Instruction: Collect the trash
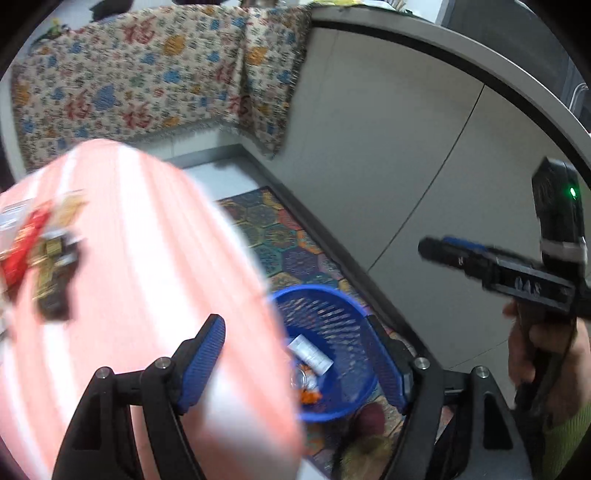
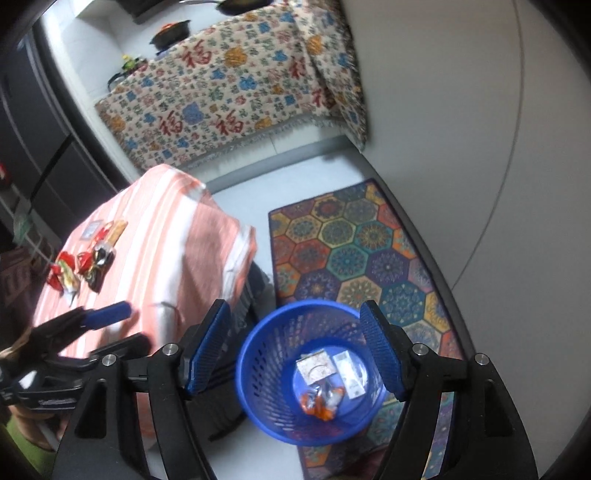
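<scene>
You can read one sign only: the red Chinese character 福, repeated across the patterned cloth (image 2: pixel 229 92) hanging at the back. The wrappers (image 2: pixel 85 258) on the table probably carry print, but it is too blurred to read.

A small table (image 2: pixel 155 236) wore a pink-and-white striped cloth (image 1: pixel 155 266). On the pale floor (image 2: pixel 310 173) beside it lay a rug (image 2: pixel 354 251) patterned in bright hexagonal medallions, running along a plain grey wall (image 1: pixel 388 140). Behind the table hung a cream throw (image 2: pixel 229 96) printed with red characters and blue and orange motifs, fringed along its lower edge. A dark lidded pot (image 2: pixel 171 35) stood on the surface above the throw.
</scene>
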A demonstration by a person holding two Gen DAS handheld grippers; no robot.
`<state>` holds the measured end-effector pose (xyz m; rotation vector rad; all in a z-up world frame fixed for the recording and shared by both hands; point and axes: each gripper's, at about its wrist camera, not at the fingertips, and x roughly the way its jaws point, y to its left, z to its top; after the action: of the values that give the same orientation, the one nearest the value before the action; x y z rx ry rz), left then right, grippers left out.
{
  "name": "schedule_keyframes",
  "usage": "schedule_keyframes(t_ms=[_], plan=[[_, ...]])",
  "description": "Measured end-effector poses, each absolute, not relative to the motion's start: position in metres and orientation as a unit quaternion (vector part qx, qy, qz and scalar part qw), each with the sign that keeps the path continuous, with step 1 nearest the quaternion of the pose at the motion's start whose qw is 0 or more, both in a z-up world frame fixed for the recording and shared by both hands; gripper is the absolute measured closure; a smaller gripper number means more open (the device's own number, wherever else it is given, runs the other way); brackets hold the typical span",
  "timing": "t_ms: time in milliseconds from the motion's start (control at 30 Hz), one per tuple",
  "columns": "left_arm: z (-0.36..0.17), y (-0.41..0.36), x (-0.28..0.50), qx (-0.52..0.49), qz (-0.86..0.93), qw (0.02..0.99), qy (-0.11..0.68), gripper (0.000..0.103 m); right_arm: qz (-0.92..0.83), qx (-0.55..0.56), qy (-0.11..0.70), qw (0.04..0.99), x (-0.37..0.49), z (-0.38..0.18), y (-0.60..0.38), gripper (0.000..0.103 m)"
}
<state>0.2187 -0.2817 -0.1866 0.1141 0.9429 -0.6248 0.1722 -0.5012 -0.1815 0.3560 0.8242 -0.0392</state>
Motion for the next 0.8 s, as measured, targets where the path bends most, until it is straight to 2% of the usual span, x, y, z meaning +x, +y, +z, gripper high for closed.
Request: schedule_keyframes(t_ms=[267,433,467,533,767,800], plan=[[-0.184,-0.145,0.178,0.079,-0.176,0.882,0.431,0.026,0.058,0.063,0.377,0.922,0.185,-0.170,-0.377,0.020],[-0.187,-0.065,0.184,0.042,-0.104,0.892,0.438,0.026,0.129,-0.009,0.384,0.914,0.193,-0.179,-0.274,0.018],[-0.187,-0.052,0.188,0.035,-0.095,0.895,0.435,0.026,0.137,-0.023,0.385,0.912,0.195,-0.181,-0.257,0.014],[-0.190,-0.033,0.202,0.031,-0.076,0.896,0.437,0.026,0.145,-0.043,0.388,0.909,0.203,-0.185,-0.230,0.010],[-0.197,0.000,0.236,0.024,-0.052,0.891,0.451,0.026,0.148,-0.065,0.408,0.899,0.239,-0.201,-0.179,0.009],[-0.197,0.000,0.240,0.034,-0.054,0.892,0.448,0.023,0.145,-0.070,0.410,0.898,0.243,-0.203,-0.174,0.009]])
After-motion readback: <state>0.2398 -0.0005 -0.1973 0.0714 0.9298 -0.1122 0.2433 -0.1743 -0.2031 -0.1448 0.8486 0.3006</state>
